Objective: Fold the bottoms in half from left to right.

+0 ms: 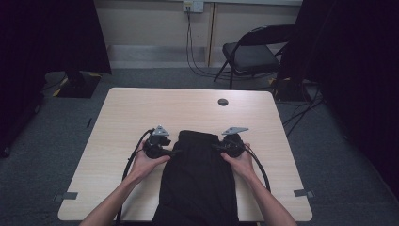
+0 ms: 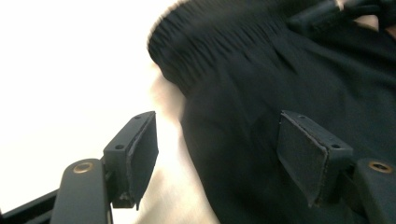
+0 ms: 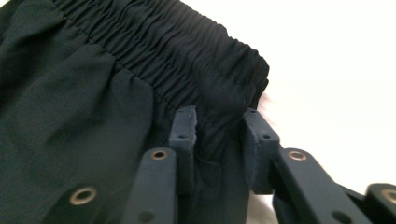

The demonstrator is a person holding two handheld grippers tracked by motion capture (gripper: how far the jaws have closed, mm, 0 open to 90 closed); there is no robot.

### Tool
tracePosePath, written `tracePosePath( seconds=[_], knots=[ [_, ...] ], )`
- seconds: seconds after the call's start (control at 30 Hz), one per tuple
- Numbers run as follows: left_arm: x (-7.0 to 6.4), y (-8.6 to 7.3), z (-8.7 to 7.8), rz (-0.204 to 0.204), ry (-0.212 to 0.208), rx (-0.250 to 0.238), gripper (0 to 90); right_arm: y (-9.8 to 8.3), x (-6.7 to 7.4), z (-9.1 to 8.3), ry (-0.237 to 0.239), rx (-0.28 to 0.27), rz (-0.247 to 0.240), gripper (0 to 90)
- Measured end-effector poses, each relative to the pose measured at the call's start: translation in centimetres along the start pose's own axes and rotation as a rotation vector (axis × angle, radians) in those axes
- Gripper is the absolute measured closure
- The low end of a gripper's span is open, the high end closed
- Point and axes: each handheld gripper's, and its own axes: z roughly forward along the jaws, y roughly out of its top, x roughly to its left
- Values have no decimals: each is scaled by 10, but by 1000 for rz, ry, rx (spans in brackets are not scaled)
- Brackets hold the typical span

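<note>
Shorts (image 1: 200, 174) lie flat mid-worktop (image 1: 122, 117), waistband away; right gripper (image 3: 218, 140) fingers pinch its side hem, left gripper (image 2: 217, 158) fingers gape astride the other edge—clamp left before lifting evenly.

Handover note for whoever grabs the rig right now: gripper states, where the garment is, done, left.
Left gripper: open, jaws straddling the left side edge of the black elastic-waist fabric garment, pads not pressing it.
Right gripper: jaws narrowed on a pinch of fabric at the right edge, just below the gathered waistband.
Garment: flat on the light wooden table, waistband at the far end, lower part hanging over the near edge.
Done: both grippers placed at the waist corners.
Left: probably close the left gripper, then lift or fold.
</note>
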Motion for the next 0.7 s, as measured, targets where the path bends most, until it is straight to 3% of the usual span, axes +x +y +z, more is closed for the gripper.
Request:
tracePosePath(
  seconds=[0.07,0.13,0.2,0.27,0.3,0.43,0.53,0.6,0.7],
  knots=[
    [1,-1,8,-35,-23,4,312,0,2,0,8,1,1,725],
    [-2,-1,14,-15,13,21,343,-1,4,0,18,-2,-1,729],
    [-1,-3,19,-41,-18,27,369,-2,5,0,16,0,-5,731],
    [-3,-5,23,-22,-13,63,423,-2,5,-1,17,0,-2,732],
    [-4,-5,23,1,-3,60,430,-2,5,0,18,-1,-2,732],
    [-7,-2,23,23,9,83,464,-1,5,-1,19,1,4,737],
    [-7,-2,24,40,20,84,601,-1,4,0,27,-2,23,746],
    [1,-2,22,13,24,56,717,2,3,2,33,-25,48,766],
    [9,3,19,-24,13,21,769,11,4,0,39,-54,52,772]
  ],
)
